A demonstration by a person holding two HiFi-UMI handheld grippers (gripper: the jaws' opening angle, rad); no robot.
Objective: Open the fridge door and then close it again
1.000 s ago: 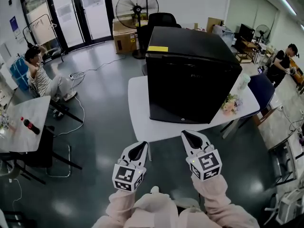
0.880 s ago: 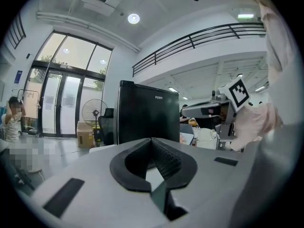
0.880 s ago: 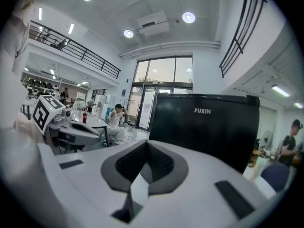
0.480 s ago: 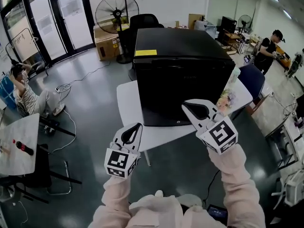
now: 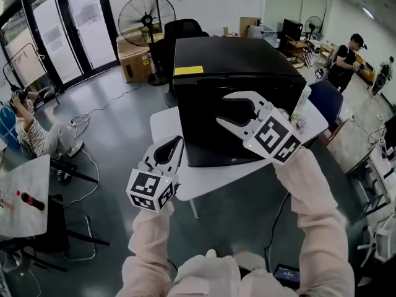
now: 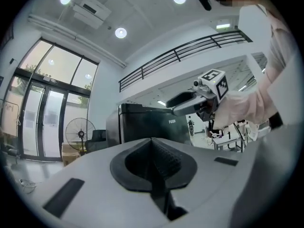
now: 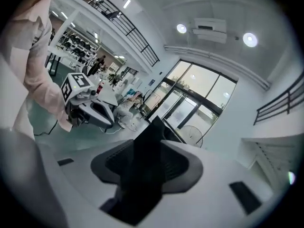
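The fridge [image 5: 235, 64] is sitting shut on the tabletop [image 5: 162, 129]. The right gripper [image 5: 223, 109] is hovering at its door, fingers just having been opening, nothing gripped. The left gripper [image 5: 177, 141] is hanging closed, empty. Likely faults: fingers slipping off the flush door edge; a hard pull dragging the fridge.

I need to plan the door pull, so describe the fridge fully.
The fridge is a small black box, upright on a white table. Its door looks shut. A yellow label lies on its top near the front edge; faint lettering marks the front, and a small round fitting sits at the front's bottom edge.
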